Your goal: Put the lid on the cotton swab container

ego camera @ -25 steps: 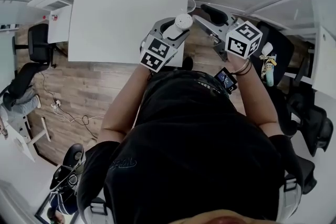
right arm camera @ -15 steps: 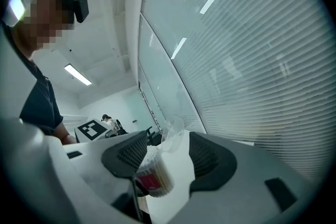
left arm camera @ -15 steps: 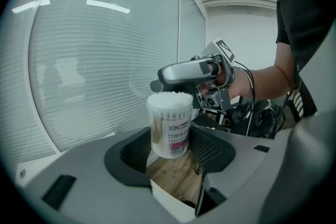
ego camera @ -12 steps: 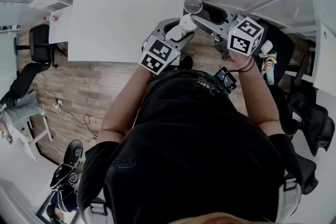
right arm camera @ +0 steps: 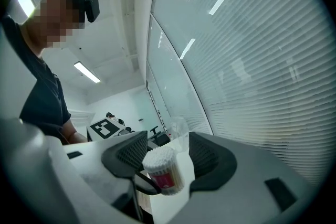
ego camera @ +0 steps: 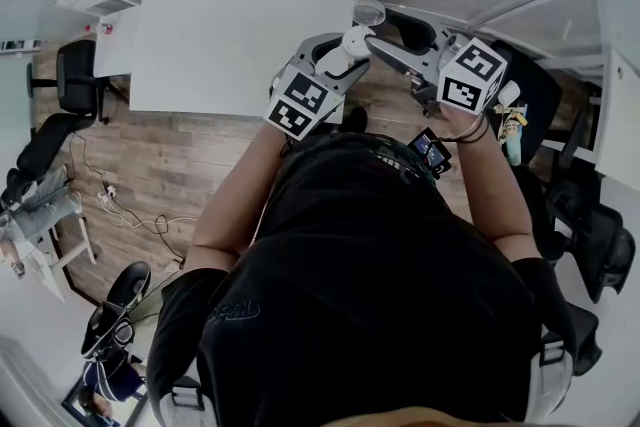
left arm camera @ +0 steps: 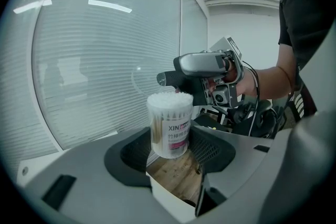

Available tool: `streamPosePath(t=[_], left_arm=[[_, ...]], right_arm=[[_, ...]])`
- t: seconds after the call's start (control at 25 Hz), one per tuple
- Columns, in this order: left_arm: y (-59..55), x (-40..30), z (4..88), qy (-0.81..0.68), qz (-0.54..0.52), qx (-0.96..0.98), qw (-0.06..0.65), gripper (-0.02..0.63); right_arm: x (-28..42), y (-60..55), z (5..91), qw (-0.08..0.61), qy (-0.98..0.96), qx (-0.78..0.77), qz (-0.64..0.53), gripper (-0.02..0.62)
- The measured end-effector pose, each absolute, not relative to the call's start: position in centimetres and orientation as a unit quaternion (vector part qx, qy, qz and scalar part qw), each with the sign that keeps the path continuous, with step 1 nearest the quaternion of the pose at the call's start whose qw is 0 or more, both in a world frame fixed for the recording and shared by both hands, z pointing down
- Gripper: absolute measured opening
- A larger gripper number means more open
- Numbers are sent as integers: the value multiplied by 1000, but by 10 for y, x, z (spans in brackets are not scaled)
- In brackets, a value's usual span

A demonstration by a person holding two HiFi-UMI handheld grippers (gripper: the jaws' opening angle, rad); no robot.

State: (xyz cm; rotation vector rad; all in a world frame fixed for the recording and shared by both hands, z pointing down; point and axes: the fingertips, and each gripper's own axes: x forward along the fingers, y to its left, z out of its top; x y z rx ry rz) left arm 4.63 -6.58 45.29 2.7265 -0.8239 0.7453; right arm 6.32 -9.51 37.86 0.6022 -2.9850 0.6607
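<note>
Slatted window blinds [left arm camera: 89, 60] and a white table [ego camera: 240, 25] back the work. The left hand-held gripper [left arm camera: 170, 144] clamps the clear plastic cotton swab container [left arm camera: 169, 123] round its body, off the table, top uncovered. It looks light, slick and thin-walled, so a gentle squeeze low down suits it. The right hand-held gripper [right arm camera: 169, 152] pinches the transparent round lid [right arm camera: 178, 131] at its tips, just above the swabs. Its jaws have just been opening, and the lid now shows plainer than a second ago.
</note>
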Motion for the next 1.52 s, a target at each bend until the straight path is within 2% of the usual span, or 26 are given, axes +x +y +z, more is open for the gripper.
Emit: streamPosePath(t=[0.96,1.32,1.52], left_arm=[[-77,38,449,-304,254,913,95,239],[-78,40,450,-309,256,912,90,239],[-78,40,453,-311,259,910,90,239]], right_arm=[[51,-84,372,13,-955,186,232,241],[54,-89,381,52,-948,227,216,187],[54,-90,385,63,-945,241,212,183]])
